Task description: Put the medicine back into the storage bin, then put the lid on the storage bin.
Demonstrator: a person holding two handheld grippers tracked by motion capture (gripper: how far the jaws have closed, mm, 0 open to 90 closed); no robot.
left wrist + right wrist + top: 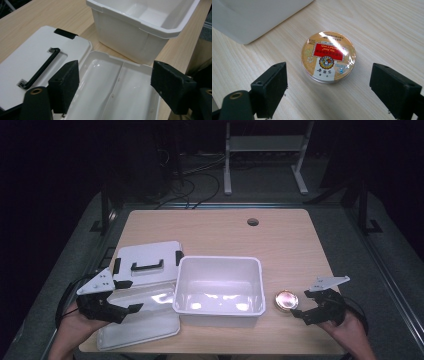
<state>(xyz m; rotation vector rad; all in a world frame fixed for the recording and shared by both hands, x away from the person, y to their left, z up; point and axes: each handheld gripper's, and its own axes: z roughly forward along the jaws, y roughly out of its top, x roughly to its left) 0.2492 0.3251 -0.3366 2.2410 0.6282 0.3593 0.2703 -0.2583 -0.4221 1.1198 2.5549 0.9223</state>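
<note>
One wooden table (pixel 290 245), dim, perhaps cluttered room

**Light wooden table, four things on it**

The wooden table (pixel 220 227) has a round cable hole (pixel 253 222) far right of centre. A white tub (pixel 219 290) stands mid-table. Left of it lie a white lid with a black handle (pixel 146 260) and, nearer, a clear tray (pixel 142 317). A round tin (pixel 286 300) sits just right of the tub.
</note>
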